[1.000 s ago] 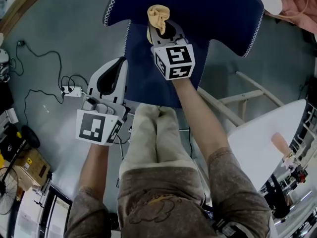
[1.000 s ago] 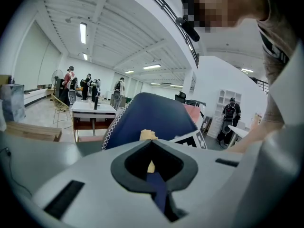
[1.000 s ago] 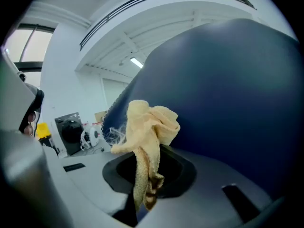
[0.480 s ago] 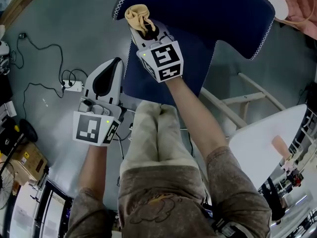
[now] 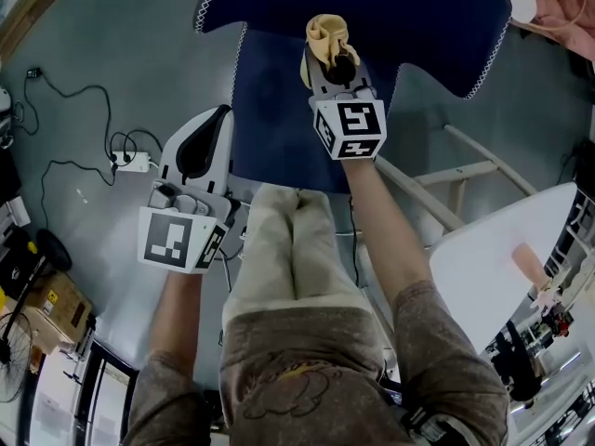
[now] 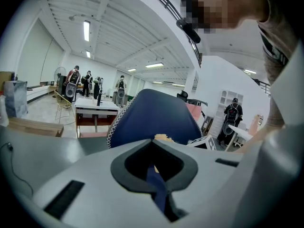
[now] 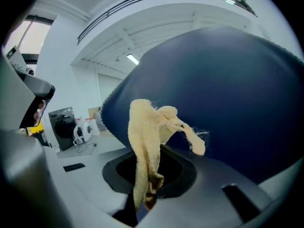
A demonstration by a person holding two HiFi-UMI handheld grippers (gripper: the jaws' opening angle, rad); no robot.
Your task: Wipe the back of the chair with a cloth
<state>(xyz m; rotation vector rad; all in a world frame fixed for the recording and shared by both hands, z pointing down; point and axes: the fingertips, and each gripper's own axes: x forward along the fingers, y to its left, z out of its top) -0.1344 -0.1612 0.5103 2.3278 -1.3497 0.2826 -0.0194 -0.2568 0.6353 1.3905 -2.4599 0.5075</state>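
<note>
- Head view puts the right gripper (image 5: 327,61) at 12 o'clock, its jaws clamped on a crumpled pale-yellow terry cloth (image 5: 325,33). The cloth lies over the navy-blue padded chair back (image 5: 428,17) with its white zigzag edge stitching. Whether cloth and upholstery actually touch cannot be told.
- Right gripper view shows only a narrow lower fold of the cloth (image 7: 142,146) pinched. Most of it stands free above the jaws, toward 12 o'clock. Drag against the fabric could pull that fold out and drop the cloth.
- The cloth is a bunched wad with a frayed tail hanging out at 3 o'clock, so its wiping face looks small. Strokes may leave strips of the chair back (image 7: 228,94) unwiped.
- Pressing hard to make up for that could bring the grey jaw tips, not the cloth, onto the upholstery and scuff it.
- The left gripper (image 5: 219,119) sits at 9 o'clock, clear of the chair's left edge, with its jaws closed together on nothing. Nothing steadies the chair, so a firm push might slide or rock it.
- A white power strip with black cables (image 5: 130,163) lies on the floor at 9 o'clock. Stepping sideways to reach the far edge could snag a foot.
</note>
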